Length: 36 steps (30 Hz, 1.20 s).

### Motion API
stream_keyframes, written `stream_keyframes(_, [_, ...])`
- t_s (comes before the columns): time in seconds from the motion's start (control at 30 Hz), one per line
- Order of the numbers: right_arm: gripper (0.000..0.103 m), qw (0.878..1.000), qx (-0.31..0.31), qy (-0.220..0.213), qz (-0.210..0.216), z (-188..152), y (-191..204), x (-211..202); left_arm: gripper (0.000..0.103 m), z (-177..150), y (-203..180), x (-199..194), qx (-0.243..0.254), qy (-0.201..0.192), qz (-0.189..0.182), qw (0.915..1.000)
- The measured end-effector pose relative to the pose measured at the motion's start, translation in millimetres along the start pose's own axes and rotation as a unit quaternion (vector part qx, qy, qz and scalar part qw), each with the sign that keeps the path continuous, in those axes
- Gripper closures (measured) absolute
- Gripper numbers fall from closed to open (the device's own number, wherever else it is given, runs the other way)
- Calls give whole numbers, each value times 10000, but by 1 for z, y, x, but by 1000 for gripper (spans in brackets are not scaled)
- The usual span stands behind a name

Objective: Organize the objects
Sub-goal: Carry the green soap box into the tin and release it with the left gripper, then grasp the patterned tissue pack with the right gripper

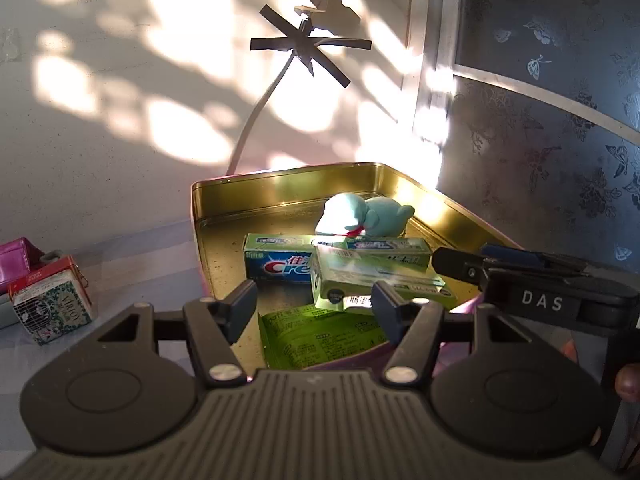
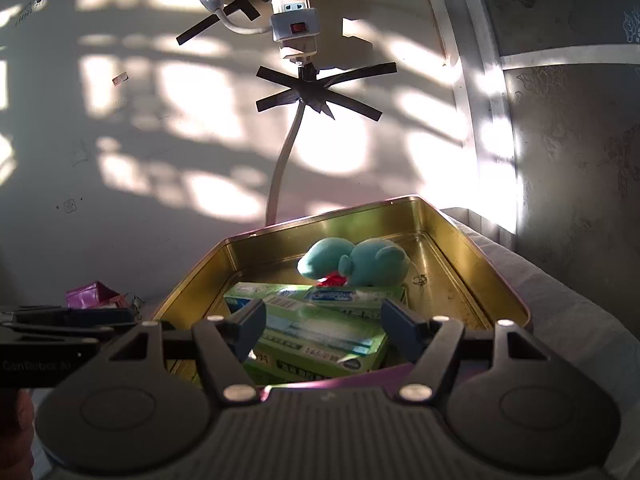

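green toothpaste box (image 2: 320,340) lies in tin (image 2: 460,240), between right claw (image 2: 323,324) fingers.

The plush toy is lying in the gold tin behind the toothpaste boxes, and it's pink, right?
Not quite: the plush toy is teal, not pink, as the right wrist view shows. It does lie in the gold tin, behind the toothpaste boxes.

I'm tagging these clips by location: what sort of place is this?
Probably a lived-in home room, not a lab: a white power strip taped to the painted wall, a grey butterfly-patterned panel, and a gold metal tin holding green toothpaste boxes and a teal plush toy.
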State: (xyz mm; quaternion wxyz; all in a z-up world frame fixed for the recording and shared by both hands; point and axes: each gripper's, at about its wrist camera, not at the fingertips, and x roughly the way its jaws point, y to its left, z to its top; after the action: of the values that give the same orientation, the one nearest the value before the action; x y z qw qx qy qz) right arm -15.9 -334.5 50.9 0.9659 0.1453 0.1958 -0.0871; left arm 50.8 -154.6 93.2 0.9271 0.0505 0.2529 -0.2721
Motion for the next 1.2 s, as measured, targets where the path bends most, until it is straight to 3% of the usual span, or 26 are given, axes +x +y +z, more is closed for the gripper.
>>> stream_keyframes(0.3, [36, 10000, 7, 28, 81, -21, 28, -34, 37, -27, 12, -29, 70, -9, 454, 9989])
stream_keyframes(0.67, [36, 9984, -124, 327, 450, -37, 73, -38, 34, -53, 68, -53, -228, 12, 1101, 9937])
stream_keyframes(1.0, [36, 9907, -721, 416, 1080, -43, 142, -34, 34, -80, 138, -58, -591, 239, 1788, 9818])
stream_keyframes(1.2, [36, 9812, -1134, 741, 1372, -53, 183, -17, 34, -92, 178, -65, -741, 324, 2215, 9718])
